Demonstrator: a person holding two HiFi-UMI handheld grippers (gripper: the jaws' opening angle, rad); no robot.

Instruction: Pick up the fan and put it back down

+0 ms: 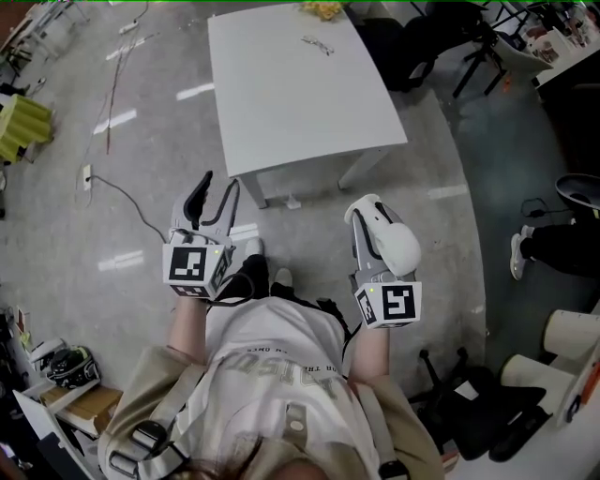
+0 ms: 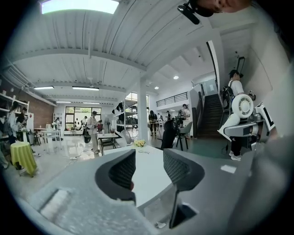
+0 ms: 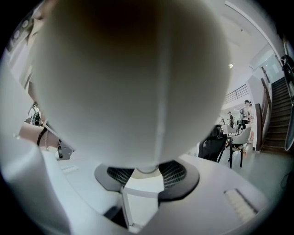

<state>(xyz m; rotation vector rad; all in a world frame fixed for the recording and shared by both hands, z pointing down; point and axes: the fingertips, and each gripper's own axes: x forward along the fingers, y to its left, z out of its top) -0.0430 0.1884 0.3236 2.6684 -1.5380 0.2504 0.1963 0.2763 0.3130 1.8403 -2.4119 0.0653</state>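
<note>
gripping the fan (image 3: 128, 78), right hand-held gripper (image 3: 147, 176) faces the white table (image 1: 291, 94).

**Bench top largely bare, clutter kept to the sides**

The white bench (image 1: 300, 103) lies ahead of both tools. Its near half is bare, with only a yellow bunch (image 1: 323, 9) and a small scrap (image 1: 319, 44) near the far edge. Open floor (image 1: 141, 122) runs along its left side. Nothing stands between the spread jaws of the left tool (image 1: 220, 183). The fan (image 1: 389, 239) fills the space before the right tool (image 3: 147, 173). A cable (image 1: 127, 200) trails across the floor at left, and black chairs (image 1: 412, 47) crowd the bench's far right corner.
</note>
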